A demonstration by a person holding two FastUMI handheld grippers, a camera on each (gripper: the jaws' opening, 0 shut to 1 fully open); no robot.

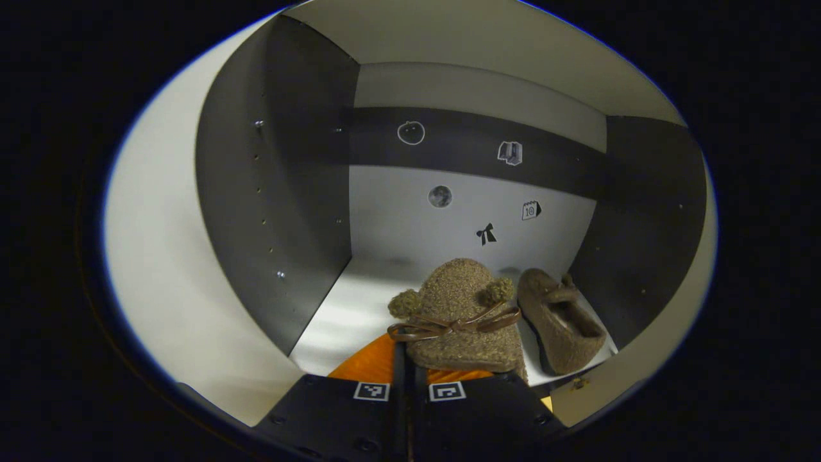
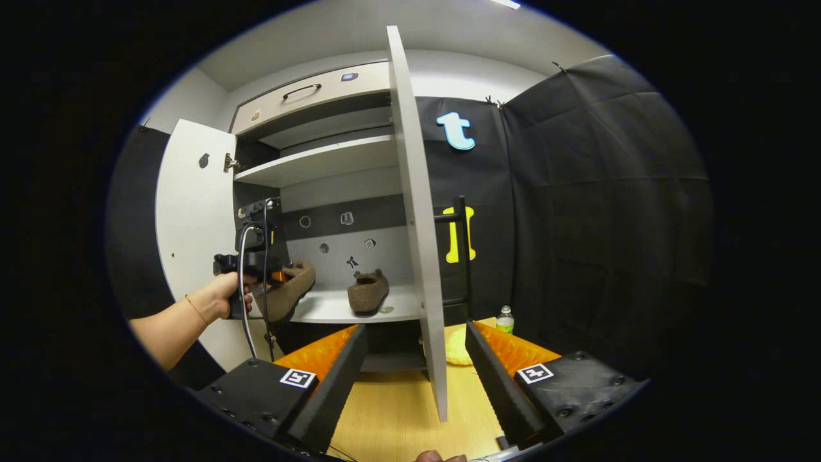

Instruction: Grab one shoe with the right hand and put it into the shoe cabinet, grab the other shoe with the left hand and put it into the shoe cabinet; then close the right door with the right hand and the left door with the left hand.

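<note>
1. Shoe [image 1: 458, 321] in the left gripper [image 1: 410, 369]: its fingers are pressed nearly together, pinching the heel edge, with the toe and bow pointing into the cabinet [image 1: 276, 212]. It hangs just over the front of the shelf [image 1: 346, 321], not yet resting on it, as I judge from the right gripper view, where the shoe [image 2: 288, 292] juts from the held gripper [image 2: 260, 269] at the shelf's [image 2: 333, 308] front edge.

2. Risk, dropping short: the grip is on a thin, soft rim at one end, so the shoe may sag or slip. If the fingers part this far forward, it could tip off the lip and fall.

3. Risk, knocking the other shoe [image 1: 558, 317]: it lies on the shelf just to the right, toe toward the back wall, near the held one. Pushing in at a slant could shove it.

4. Risk, blocking the doors: a heel left overhanging the edge would probably stop the left door [image 2: 189, 237] from closing.

5. Right gripper [image 2: 417, 369]: its fingers are spread wide and hold nothing. The edge of the right door [image 2: 417, 256] stands between them, but farther off and untouched. Closing that door early could catch the hand [image 2: 224, 295] reaching into the cabinet.

6. Relative to the fingers: the held shoe sits directly ahead of the left tips, clamped at its near end; the placed shoe [image 2: 367, 290] lies well ahead of the right fingers, left of the door edge.
</note>
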